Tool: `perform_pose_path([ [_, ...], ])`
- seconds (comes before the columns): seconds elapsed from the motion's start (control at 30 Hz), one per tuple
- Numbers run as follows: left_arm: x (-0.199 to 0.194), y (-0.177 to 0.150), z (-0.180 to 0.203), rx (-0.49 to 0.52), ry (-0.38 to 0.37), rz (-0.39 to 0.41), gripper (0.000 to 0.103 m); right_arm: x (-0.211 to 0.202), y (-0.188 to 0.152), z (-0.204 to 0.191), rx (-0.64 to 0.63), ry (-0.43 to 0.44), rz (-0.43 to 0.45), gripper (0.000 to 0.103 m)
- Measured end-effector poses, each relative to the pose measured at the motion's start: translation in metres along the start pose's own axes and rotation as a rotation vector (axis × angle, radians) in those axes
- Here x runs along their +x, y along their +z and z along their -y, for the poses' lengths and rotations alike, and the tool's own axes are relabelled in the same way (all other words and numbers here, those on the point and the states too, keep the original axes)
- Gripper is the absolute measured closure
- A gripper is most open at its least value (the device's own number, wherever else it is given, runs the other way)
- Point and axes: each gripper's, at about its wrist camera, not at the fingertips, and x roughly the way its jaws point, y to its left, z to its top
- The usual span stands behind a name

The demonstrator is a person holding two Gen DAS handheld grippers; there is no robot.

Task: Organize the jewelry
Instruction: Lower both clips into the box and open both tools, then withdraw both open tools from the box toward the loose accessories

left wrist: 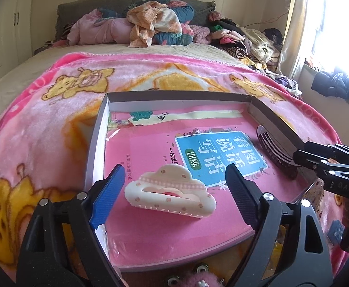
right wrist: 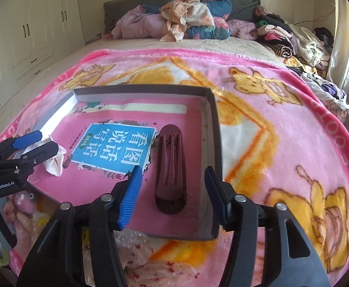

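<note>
White clip [left wrist: 171, 191] lies free, left jaws wide | maroon clip [right wrist: 171, 167] free, right jaws wide

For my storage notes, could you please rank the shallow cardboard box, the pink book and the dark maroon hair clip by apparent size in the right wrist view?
1. Shallow cardboard box
2. Pink book
3. Dark maroon hair clip

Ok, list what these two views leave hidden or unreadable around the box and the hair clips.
- White hair clip: in the right wrist view, partly hidden behind the left tool.
- Dark hair clip: in the left wrist view, its near end is covered by the right tool.
- Book: small print too blurred to read in both views.
- Pink fuzzy thing: cut off by the bottom edge.
- Box: its near wall hidden behind tools.
</note>
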Motion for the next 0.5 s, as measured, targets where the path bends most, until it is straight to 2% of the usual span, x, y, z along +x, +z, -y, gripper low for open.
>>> perform_pose_path([
  [0.27,-0.021,-0.001,0.0,-0.001,0.001,0.035,0.013,-0.033,-0.007,0.008,0.07,-0.002,0.083,0.022],
  [0.5,-0.043,-0.001,0.004,-0.014,-0.008,0.075,0.012,-0.062,-0.013,0.016,0.103,-0.021,0.147,0.017],
])
